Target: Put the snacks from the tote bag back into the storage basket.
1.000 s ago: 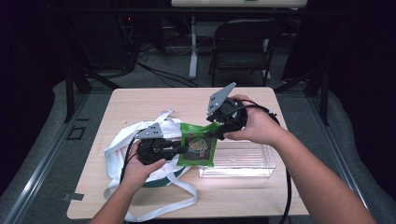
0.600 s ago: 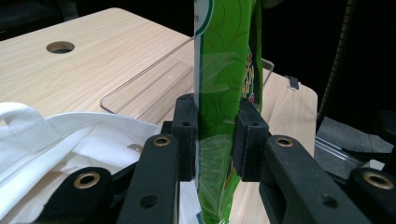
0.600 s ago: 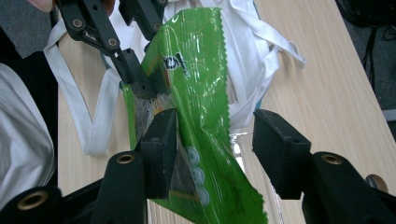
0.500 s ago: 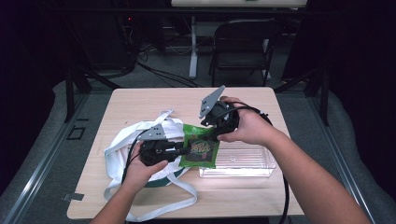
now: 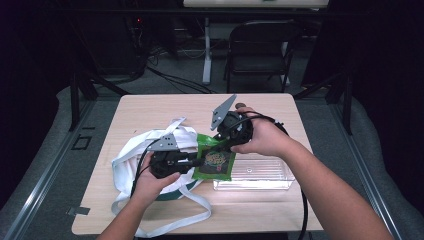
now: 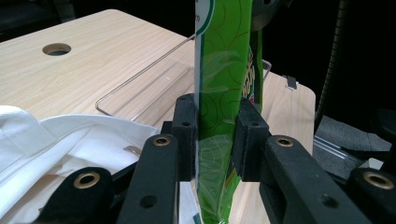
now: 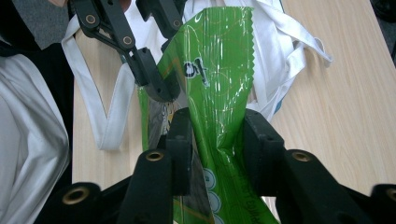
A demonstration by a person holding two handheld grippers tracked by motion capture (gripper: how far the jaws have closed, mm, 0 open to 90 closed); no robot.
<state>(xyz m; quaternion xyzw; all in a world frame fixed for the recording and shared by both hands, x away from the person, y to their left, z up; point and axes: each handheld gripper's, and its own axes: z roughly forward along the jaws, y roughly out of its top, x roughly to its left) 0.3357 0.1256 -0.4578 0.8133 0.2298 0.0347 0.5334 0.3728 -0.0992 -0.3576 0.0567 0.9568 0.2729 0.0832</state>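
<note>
The green packet point(image 5: 216, 159) hung above the table point(image 5: 150, 107), between a white bag point(image 5: 135, 150) and a clear tray point(image 5: 260, 175). The left gripper point(image 5: 192, 161) had its jaws clamped tight on one edge. The right gripper point(image 5: 220, 145) had just been closing, and its pads point(image 7: 180, 135) pressed the top, creasing the film.

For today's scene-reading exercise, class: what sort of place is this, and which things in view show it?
Probably a lab or recording studio, not a home: a lone pale wooden table lit amid darkness, cables on the grey floor, a black folding chair behind, and black metal stand legs.
</note>
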